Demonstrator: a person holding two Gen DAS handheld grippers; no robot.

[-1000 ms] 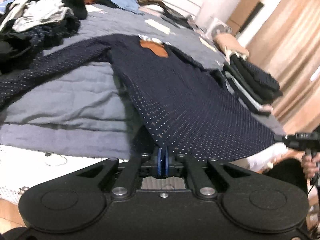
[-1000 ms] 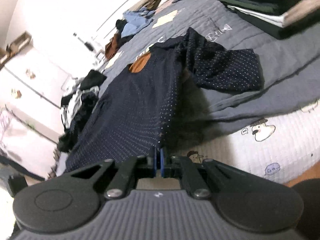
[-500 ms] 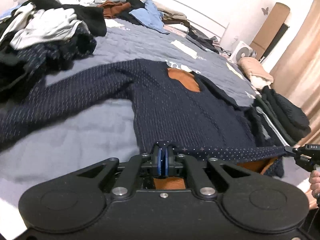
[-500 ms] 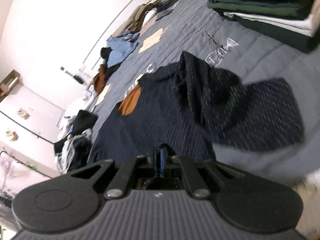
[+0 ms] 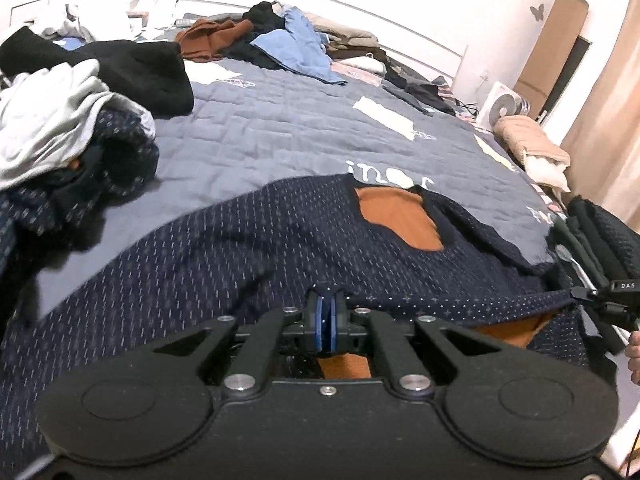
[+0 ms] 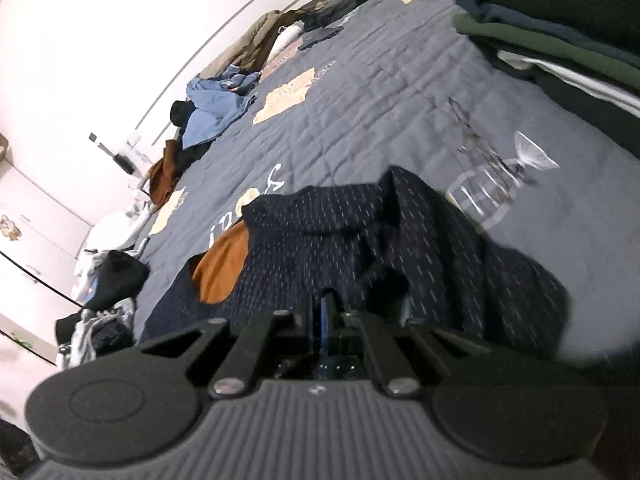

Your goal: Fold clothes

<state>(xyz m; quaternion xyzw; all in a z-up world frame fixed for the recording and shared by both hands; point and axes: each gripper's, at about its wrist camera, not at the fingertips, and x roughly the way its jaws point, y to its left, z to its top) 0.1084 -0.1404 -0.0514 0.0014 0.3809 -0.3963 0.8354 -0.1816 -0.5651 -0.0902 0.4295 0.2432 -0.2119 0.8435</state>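
A navy sweater [image 5: 208, 264] with small white dots and an orange lining [image 5: 400, 220] lies spread on the grey quilt [image 5: 280, 120]. My left gripper [image 5: 326, 312] is shut on its bottom hem, which is lifted and carried over the body toward the collar. The hem stretches taut to my right gripper [image 5: 580, 294] at the right edge of the left wrist view. In the right wrist view my right gripper [image 6: 325, 312] is shut on the same sweater [image 6: 360, 248], with a bunched sleeve just ahead of it.
A heap of unfolded clothes [image 5: 72, 120] sits at the left. More clothes [image 5: 288, 36] line the far edge of the bed. A stack of folded garments [image 6: 560, 32] stands at the right, close to the sweater. A fan [image 5: 502, 104] stands beyond the bed.
Both grippers have carried the sweater's bottom hem up from the near edge of the bed and forward over its body. The orange inside now shows under the hem.
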